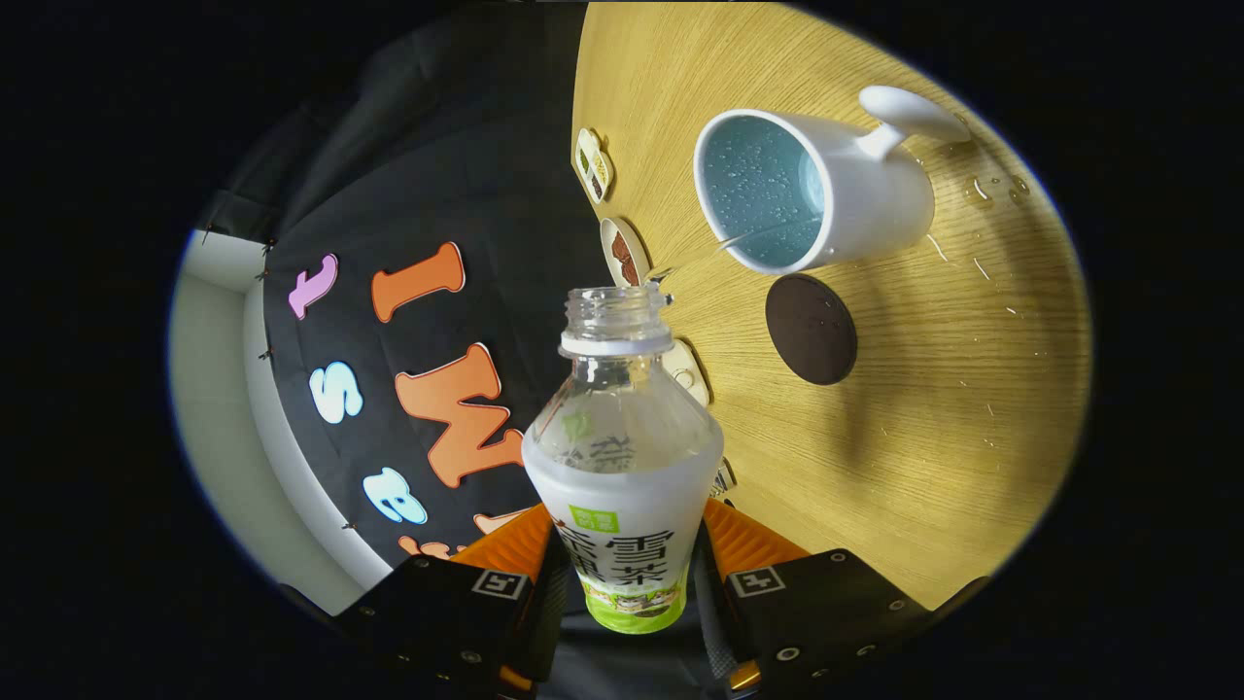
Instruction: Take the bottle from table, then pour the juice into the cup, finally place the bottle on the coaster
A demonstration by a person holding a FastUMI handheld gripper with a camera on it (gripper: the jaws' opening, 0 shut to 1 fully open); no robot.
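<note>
Gripper view: tool [627,569] clamped around bottle [622,457], its base hidden.

We see the gripper [627,574] rolled well over to one side, so that the tabletop stands almost on edge across the view from 12 to 4 o'clock. Its two fingers rise from the 6 o'clock position, one at about 7 o'clock and its partner at about 5 o'clock. Both fingers [525,549] press against opposite sides of the bottle [624,467], closed on its labelled lower body. We note that the bottle's open neck points toward 12 o'clock, straight ahead along the fingers. The gripper is held up off the table in this rolled pose.
</note>
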